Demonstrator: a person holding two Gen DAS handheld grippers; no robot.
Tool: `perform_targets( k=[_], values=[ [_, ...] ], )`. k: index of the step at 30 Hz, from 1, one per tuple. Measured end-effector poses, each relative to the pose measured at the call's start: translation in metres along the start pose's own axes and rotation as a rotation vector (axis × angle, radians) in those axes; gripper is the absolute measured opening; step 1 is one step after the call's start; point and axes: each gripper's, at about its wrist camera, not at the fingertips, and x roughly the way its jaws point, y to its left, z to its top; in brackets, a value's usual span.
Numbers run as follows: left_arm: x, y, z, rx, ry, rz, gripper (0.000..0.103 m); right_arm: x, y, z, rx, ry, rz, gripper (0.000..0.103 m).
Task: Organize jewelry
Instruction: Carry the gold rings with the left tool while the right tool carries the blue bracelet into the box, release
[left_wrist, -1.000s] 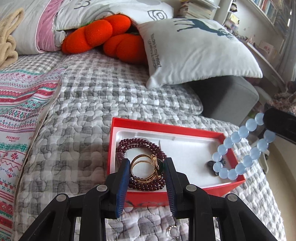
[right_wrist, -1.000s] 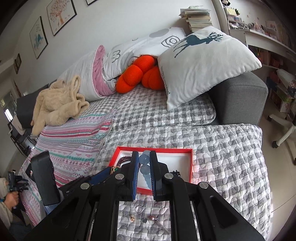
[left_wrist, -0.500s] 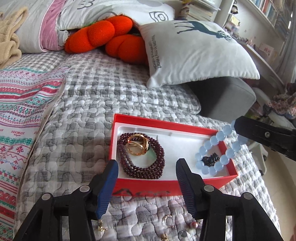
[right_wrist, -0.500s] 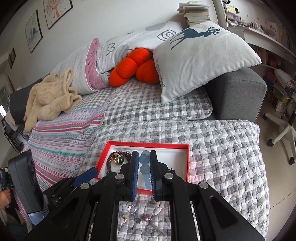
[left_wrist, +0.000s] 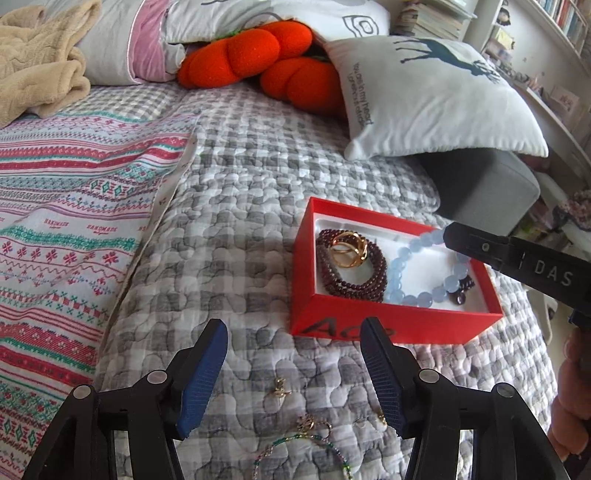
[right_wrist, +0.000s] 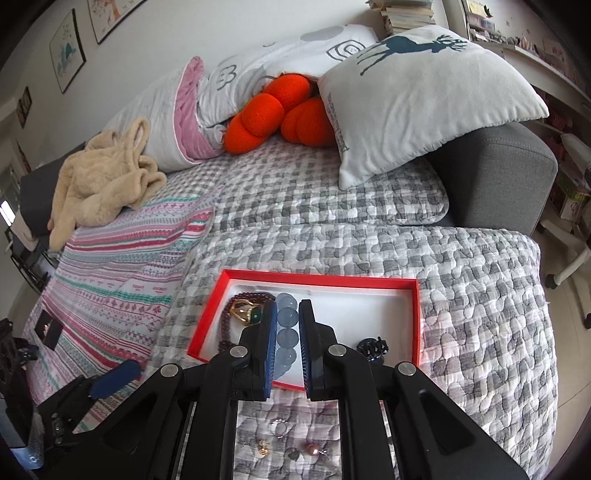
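A red box (left_wrist: 388, 326) with a white lining sits on the grey quilt; it also shows in the right wrist view (right_wrist: 321, 277). In it lie a dark red bead bracelet (left_wrist: 351, 282), a gold ring (left_wrist: 349, 249) and a small dark clip (right_wrist: 373, 348). My right gripper (right_wrist: 287, 314) is shut on a pale blue bead bracelet (left_wrist: 406, 266), holding it low inside the box. My left gripper (left_wrist: 293, 332) is open and empty, in front of the box above the quilt.
Loose small jewelry lies on the quilt in front of the box: an earring (left_wrist: 280, 387), a green bead chain (left_wrist: 306, 443), a silver ring (right_wrist: 279, 426), a pink pearl piece (right_wrist: 312, 450). Pillows and an orange cushion (left_wrist: 255, 55) are behind. A striped blanket (left_wrist: 74, 221) is left.
My left gripper opened, left the gold ring on the dark red bracelet in the box, and drew back to the left. My right gripper brought the blue bracelet down into the box.
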Motion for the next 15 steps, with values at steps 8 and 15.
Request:
perform_targets(
  k=[8, 15],
  values=[
    [0.002, 0.006, -0.003, 0.010, 0.038, 0.038, 0.063, 0.018, -0.025, -0.003, 0.010, 0.032, -0.065, 0.013],
    [-0.002, 0.005, -0.004, -0.008, 0.046, 0.056, 0.063, 0.004, -0.026, -0.004, -0.001, 0.031, -0.034, 0.041]
  ],
)
